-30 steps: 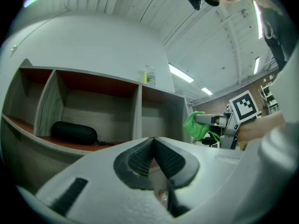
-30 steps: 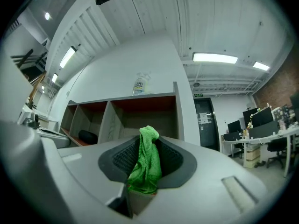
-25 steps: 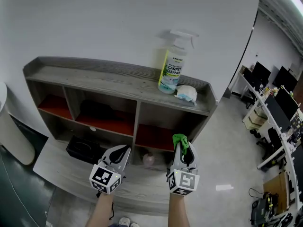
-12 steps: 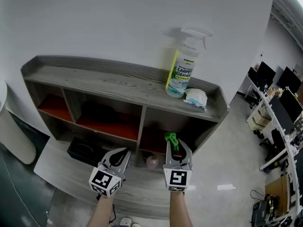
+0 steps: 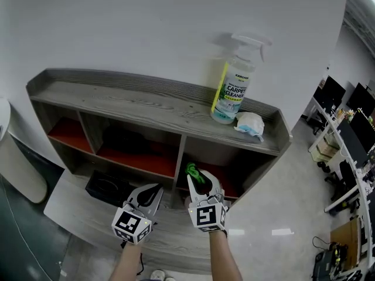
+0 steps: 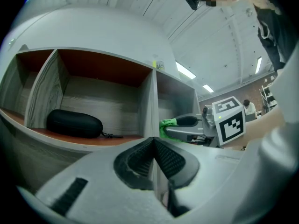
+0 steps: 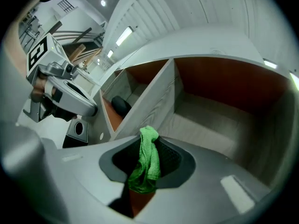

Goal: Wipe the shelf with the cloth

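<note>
Cloth (image 7: 148, 160) pinched in my right hand-held gripper (image 5: 201, 183); am hovering at shelf (image 5: 135, 107) opening. Left hand-held gripper (image 6: 153, 146) closed, empty. Next, probably pressing cloth down inside.

bottle (image 5: 233, 82) on shelf (image 5: 117, 103) top, right end | wad (image 5: 251, 125) just right of it | case (image 6: 74, 123) in middle compartment

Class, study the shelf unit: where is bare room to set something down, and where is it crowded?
The top board is bare from its left end to the spray bottle; the right end is crowded by bottle and white wad. The right compartment is bare; the middle one holds a black case.
</note>
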{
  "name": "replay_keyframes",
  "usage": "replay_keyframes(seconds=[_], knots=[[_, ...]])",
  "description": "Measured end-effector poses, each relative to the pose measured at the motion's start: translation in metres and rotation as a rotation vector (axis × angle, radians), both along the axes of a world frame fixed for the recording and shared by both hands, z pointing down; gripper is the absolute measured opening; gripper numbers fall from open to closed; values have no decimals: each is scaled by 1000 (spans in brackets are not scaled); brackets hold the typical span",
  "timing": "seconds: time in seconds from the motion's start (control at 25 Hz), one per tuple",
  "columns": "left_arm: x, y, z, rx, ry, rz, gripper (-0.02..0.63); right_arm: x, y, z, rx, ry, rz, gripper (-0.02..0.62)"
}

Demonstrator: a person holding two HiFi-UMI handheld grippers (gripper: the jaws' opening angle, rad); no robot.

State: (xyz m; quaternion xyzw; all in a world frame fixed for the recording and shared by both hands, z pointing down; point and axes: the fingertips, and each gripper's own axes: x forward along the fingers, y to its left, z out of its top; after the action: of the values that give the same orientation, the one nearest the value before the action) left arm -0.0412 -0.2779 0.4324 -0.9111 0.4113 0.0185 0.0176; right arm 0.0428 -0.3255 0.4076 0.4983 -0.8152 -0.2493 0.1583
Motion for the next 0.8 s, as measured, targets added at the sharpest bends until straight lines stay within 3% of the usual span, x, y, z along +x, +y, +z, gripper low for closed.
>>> replay_keyframes(seconds=[0.28, 0.8], knots=[[0, -5, 1, 0, -4, 0, -2, -24, -7, 1, -4, 116, -83, 97], [7, -7, -3, 7, -5, 1, -2, -21, -24, -62, 107, 111, -81, 94]])
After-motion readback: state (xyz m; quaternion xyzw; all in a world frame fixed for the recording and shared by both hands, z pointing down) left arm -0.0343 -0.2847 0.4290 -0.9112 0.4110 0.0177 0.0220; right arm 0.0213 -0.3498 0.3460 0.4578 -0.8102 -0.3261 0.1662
